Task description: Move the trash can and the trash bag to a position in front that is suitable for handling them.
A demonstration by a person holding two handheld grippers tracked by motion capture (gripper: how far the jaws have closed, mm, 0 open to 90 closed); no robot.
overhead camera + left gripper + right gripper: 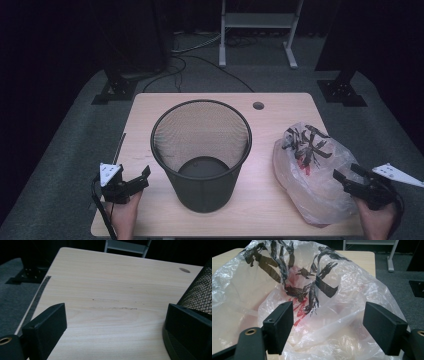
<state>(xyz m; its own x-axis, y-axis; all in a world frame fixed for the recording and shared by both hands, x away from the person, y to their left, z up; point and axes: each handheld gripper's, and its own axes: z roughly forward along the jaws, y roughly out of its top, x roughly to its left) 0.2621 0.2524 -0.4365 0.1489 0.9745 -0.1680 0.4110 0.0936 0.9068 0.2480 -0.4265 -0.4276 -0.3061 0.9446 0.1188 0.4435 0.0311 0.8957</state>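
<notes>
A black mesh wastebasket (201, 150) stands upright in the middle of the light wood table (280, 107); its mesh wall (198, 293) fills the right edge of the left gripper view. A crumpled clear plastic bag (312, 170) with black and red print lies at the table's right side. My left gripper (141, 178) hovers open near the front left corner, just left of the basket, with bare tabletop between its jaws. My right gripper (347, 177) is open at the bag's right edge. In the right gripper view the bag (312, 290) bulges between the wide jaws (329, 328), which do not pinch it.
A round cable hole (258, 105) sits near the table's far edge. A thin dark strip (119, 146) lies along the left edge. Beyond the table are grey carpet, cables, black stand feet (116, 90) and a white frame (260, 30).
</notes>
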